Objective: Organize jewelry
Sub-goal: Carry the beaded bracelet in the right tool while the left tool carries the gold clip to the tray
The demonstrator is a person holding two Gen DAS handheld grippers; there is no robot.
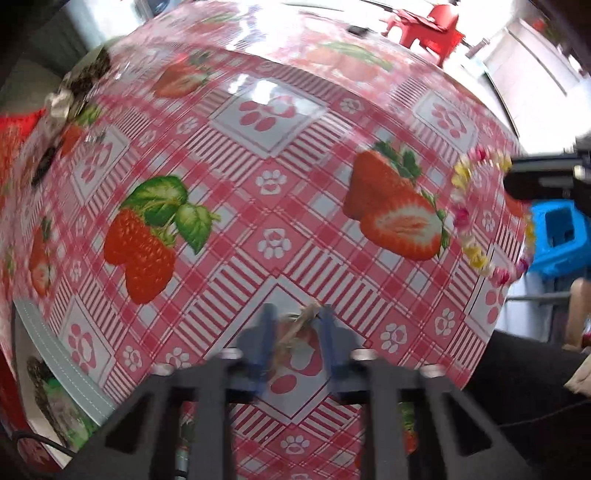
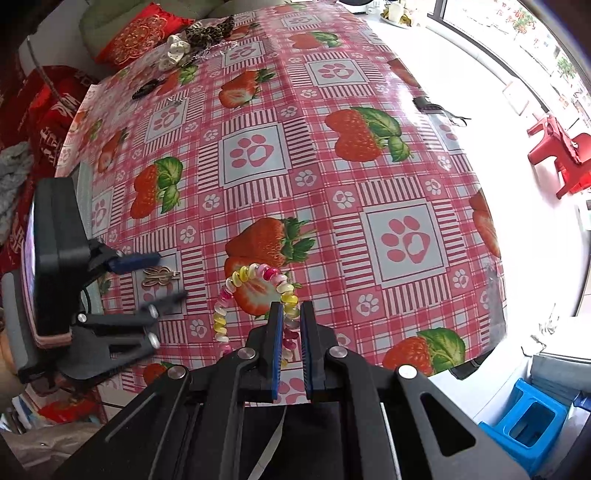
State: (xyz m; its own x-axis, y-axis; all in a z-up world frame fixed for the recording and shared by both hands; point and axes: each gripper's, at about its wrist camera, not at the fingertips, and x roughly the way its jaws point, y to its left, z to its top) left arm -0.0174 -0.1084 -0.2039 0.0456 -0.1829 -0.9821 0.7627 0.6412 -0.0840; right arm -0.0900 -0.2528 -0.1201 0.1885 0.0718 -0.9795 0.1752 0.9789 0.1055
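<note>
A coiled beaded bracelet (image 2: 255,291) in pink, yellow and white lies on the strawberry tablecloth (image 2: 399,177); it also shows at the right of the left wrist view (image 1: 469,218). My right gripper (image 2: 291,314) is shut on the bracelet's near side. A small gold hair clip (image 2: 159,277) lies between the fingers of my left gripper (image 2: 162,277), whose jaws are spread around it. In the left wrist view the clip (image 1: 297,325) sits between the blue fingertips (image 1: 266,325) of my left gripper (image 1: 295,321).
More jewelry lies at the table's far left: a white piece (image 2: 173,51), a dark leopard scrunchie (image 2: 208,31), a black clip (image 2: 146,89) and a silver chain (image 2: 218,50). A blue stool (image 2: 528,432) and red chairs (image 2: 557,151) stand off the table's right.
</note>
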